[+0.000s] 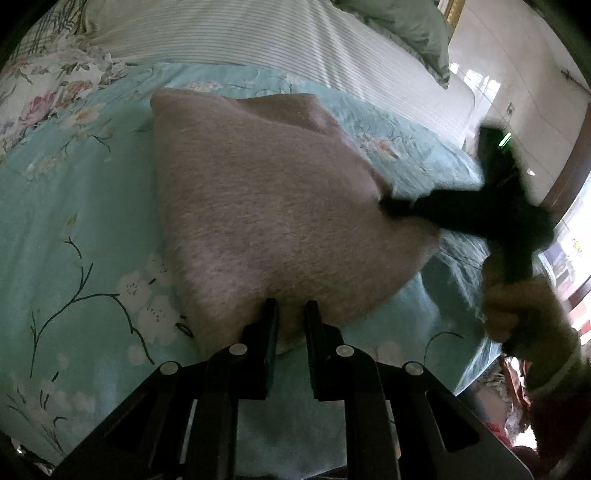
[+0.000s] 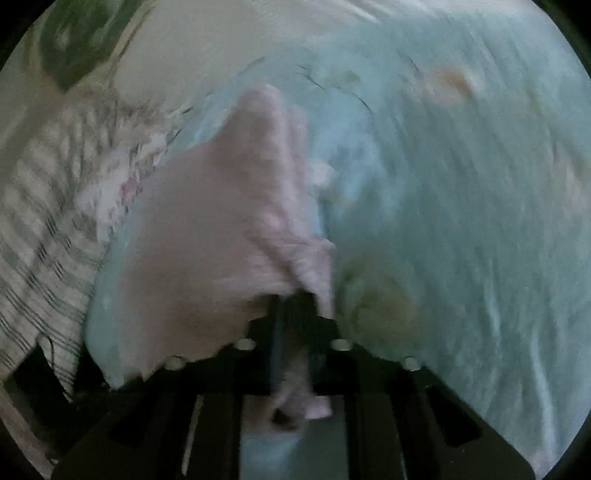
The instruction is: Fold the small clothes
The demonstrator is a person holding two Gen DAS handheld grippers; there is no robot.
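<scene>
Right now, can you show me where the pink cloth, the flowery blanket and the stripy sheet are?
pink cloth (image 1: 258, 206), left wrist view, middle of its fuzzy top.
flowery blanket (image 1: 74, 229), left wrist view, bare teal part left of the cloth.
stripy sheet (image 1: 258, 33), left wrist view, middle of the striped part.

Bed w/ teal floral cover; striped sheet behind it, green pillow at far right. Pale wall beyond, bright window giving daylight; dark wood door frame at right edge.
</scene>
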